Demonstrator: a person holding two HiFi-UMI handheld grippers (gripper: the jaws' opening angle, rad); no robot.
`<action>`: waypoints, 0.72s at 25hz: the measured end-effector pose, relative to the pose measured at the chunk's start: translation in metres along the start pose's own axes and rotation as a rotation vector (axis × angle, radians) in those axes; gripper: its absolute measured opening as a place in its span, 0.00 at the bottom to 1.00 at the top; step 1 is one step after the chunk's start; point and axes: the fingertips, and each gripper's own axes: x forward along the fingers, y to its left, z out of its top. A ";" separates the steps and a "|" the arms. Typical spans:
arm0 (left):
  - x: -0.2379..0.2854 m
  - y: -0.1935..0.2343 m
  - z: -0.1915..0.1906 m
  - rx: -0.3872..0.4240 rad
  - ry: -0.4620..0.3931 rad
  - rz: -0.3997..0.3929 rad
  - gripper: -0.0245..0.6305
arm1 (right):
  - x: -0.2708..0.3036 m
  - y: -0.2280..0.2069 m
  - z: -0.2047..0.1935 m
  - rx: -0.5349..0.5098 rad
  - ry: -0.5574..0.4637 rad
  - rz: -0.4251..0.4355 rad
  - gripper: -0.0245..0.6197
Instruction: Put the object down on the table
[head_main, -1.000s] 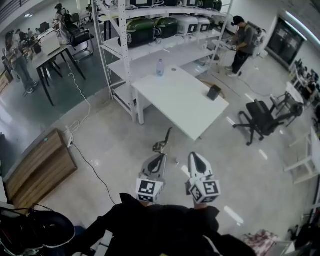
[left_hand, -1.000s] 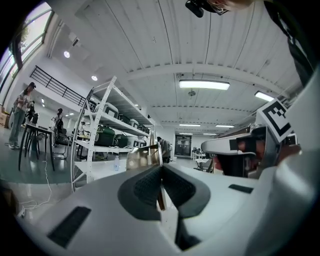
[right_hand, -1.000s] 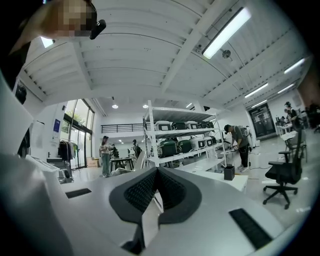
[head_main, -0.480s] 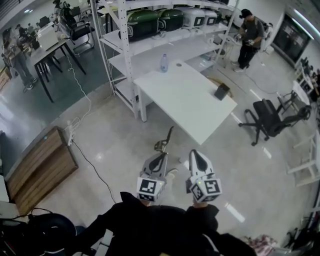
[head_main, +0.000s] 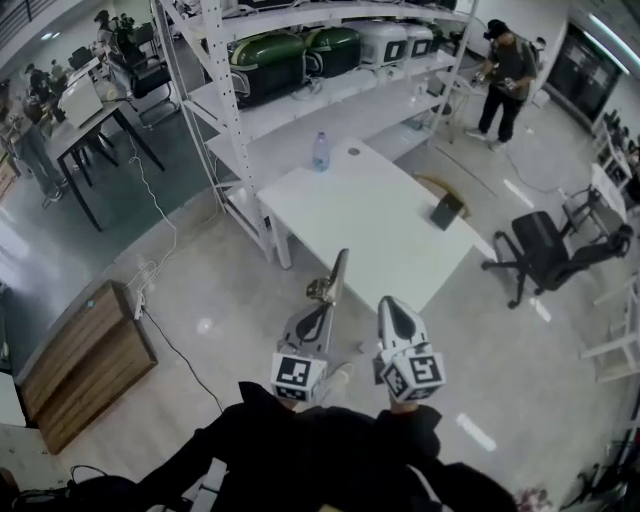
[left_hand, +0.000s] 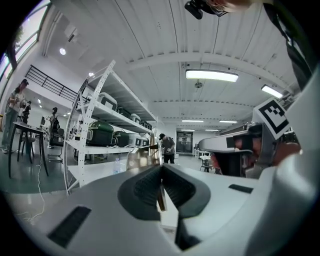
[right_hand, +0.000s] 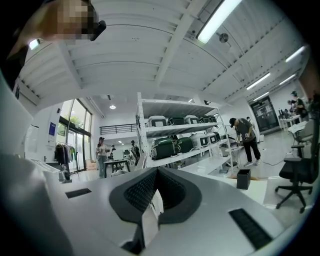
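Black sleeves (head_main: 300, 450), grey left tongs (head_main: 322, 306), right tongs (head_main: 389, 304)

**Big bright workshop, shelving all along the back**

Glossy pale floor (head_main: 230, 295) pretty much everywhere, turning darker grey toward the upper left of the head view. A tall white shelving rack (head_main: 240, 110) runs across the top, with green cases (head_main: 265, 58) and paler ones on it. Right in front of it, mid-frame, is a white surface (head_main: 370, 215), with a black office chair (head_main: 545, 250) off to its right. There's a wooden cabinet (head_main: 85, 360) at lower left and a dark desk (head_main: 85, 110) at upper left. Overhead is a white ribbed ceiling (left_hand: 165, 30) with long light strips (left_hand: 212, 75). The right gripper view has tall windows (right_hand: 75, 132) at its left.
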 end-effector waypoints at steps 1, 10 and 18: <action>0.012 0.004 0.004 0.000 -0.003 -0.001 0.05 | 0.009 -0.007 0.005 -0.005 -0.001 -0.002 0.02; 0.113 0.022 0.027 -0.024 -0.020 -0.007 0.05 | 0.084 -0.076 0.026 -0.011 0.016 -0.021 0.02; 0.169 0.033 0.026 -0.012 -0.005 0.010 0.05 | 0.125 -0.123 0.024 0.018 0.013 -0.017 0.02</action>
